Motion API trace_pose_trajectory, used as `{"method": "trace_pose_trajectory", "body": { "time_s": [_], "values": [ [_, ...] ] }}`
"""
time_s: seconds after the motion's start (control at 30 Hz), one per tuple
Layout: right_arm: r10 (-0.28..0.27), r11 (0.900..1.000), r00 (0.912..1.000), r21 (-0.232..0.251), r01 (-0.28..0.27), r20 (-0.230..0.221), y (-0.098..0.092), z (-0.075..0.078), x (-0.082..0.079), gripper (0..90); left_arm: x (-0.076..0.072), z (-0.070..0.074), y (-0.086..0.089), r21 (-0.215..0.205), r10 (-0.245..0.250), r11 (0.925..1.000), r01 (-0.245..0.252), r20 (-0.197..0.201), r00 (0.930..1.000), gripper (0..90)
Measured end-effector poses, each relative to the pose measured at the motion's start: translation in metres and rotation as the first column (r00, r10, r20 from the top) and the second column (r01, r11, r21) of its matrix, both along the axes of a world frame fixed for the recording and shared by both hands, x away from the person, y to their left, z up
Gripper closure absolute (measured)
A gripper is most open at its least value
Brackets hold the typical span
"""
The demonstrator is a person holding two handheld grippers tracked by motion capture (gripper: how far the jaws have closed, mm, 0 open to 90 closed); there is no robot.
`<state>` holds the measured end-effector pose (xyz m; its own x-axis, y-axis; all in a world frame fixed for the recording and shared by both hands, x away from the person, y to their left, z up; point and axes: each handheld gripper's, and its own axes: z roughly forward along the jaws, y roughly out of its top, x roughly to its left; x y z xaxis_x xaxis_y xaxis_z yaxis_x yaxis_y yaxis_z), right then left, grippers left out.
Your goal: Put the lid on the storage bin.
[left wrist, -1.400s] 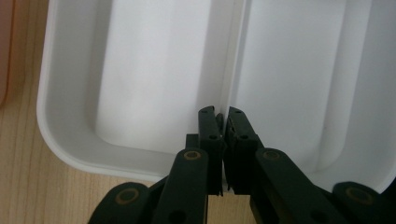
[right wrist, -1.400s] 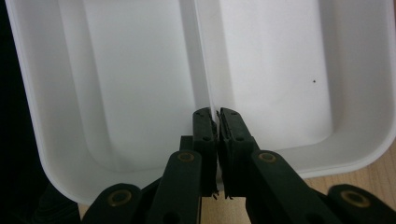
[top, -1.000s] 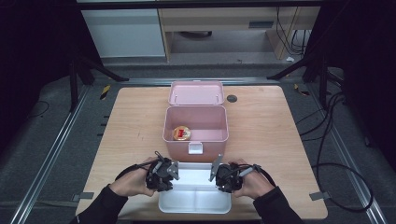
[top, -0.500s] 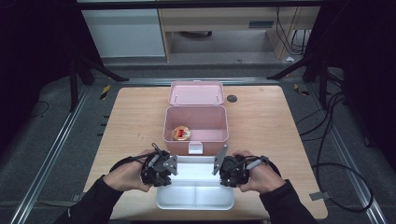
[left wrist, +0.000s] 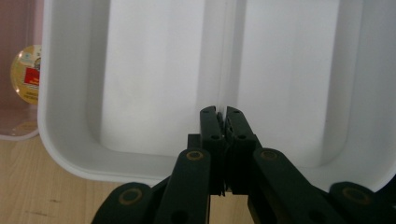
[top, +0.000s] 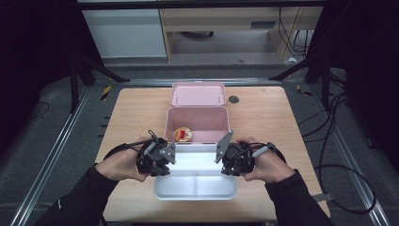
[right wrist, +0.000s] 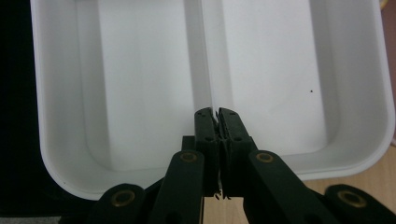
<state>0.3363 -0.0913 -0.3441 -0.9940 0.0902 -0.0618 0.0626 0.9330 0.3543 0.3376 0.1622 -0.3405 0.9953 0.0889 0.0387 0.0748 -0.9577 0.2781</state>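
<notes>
Item: white plastic two-compartment tray (top: 195, 186), rectangular, centre divider; at near table edge, just in front of open pink plastic box (top: 197, 123).
L gripper (left wrist: 222, 116): jaws pinching tray's divider at left end.
R gripper (right wrist: 215, 116): jaws pinching same divider at right end.
Pink box contents: round yellow-red sticker item (top: 183, 134), front-left corner.
Pink lid (top: 197, 93): flat behind box.
Surface: light wooden table (top: 263, 113).

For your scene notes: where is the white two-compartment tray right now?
In the high view the white tray sits at the table's near edge, just before the open pink box, gripped between the left gripper and right gripper.
</notes>
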Motion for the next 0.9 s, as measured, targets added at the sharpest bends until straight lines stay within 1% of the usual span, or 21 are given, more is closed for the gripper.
{"method": "trace_pose_trajectory", "body": {
  "time_s": [0.07,0.13,0.17,0.27,0.37,0.43,0.47,0.5,0.57,0.7,0.8,0.83,0.87,0.9],
  "values": [
    [0.001,1.0,1.0,0.003,-0.001,0.002,0.0,0.003,0.002,87.7,0.002,0.003,0.0,-0.003,-0.003,1.0,0.003,0.005,1.0,87.9],
    [0.003,1.0,0.9999,0.006,-0.003,0.014,0.0,0.011,0.009,87.7,0.007,0.009,0.0,0.0,-0.001,1.0,0.001,0.012,0.9999,87.9],
    [0.003,1.0,0.9999,0.007,-0.003,0.016,0.0,0.014,0.012,87.7,0.013,0.014,0.0,0.0,-0.002,1.0,0.002,0.018,0.9998,87.9],
    [0.001,1.0,0.9996,0.008,-0.002,0.029,-0.001,0.022,0.021,87.6,0.022,0.02,0.0,0.0,-0.006,1.0,0.006,0.027,0.9996,88.0],
    [0.0,1.0,0.9992,0.017,-0.001,0.04,-0.002,0.027,0.03,87.5,0.032,0.024,0.0,-0.005,-0.008,1.0,0.008,0.025,0.9997,88.2],
    [0.0,1.0,0.9994,0.027,-0.001,0.035,-0.003,0.028,0.036,87.6,0.039,0.026,0.001,-0.009,-0.011,0.9999,0.011,0.019,0.9998,88.2],
    [0.0,1.0,0.9994,0.027,-0.001,0.035,-0.003,0.028,0.036,87.6,0.039,0.026,0.001,-0.009,-0.011,0.9999,0.011,0.019,0.9998,88.1],
    [0.0,0.999,0.9995,0.035,-0.001,0.033,-0.003,0.028,0.043,87.6,0.046,0.027,0.001,-0.009,-0.015,0.9998,0.015,0.018,0.9997,88.2],
    [-0.005,0.999,0.9995,0.036,0.003,0.032,-0.003,0.029,0.05,87.3,0.054,0.029,0.0,0.001,-0.016,0.9999,0.016,0.015,0.9998,88.3],
    [-0.011,0.999,0.9988,0.041,0.009,0.047,-0.003,0.03,0.067,87.2,0.073,0.034,0.0,0.012,-0.015,0.9998,0.014,0.019,0.9997,88.2],
    [-0.017,0.999,0.9986,0.041,0.015,0.049,-0.002,0.033,0.079,87.2,0.086,0.035,0.001,0.01,-0.014,0.9999,0.014,0.023,0.9996,88.1],
    [-0.018,0.999,0.9985,0.041,0.016,0.051,-0.001,0.033,0.083,87.3,0.09,0.036,0.002,0.012,-0.014,0.9998,0.013,0.028,0.9995,88.0],
    [-0.018,0.999,0.9985,0.041,0.016,0.051,-0.001,0.033,0.083,87.3,0.09,0.036,0.002,0.012,-0.014,0.9998,0.013,0.028,0.9995,88.0],
    [-0.021,0.999,0.9982,0.039,0.019,0.055,0.001,0.034,0.092,87.3,0.099,0.038,0.002,0.019,-0.01,0.9998,0.009,0.031,0.9995,87.9]
  ]
}}
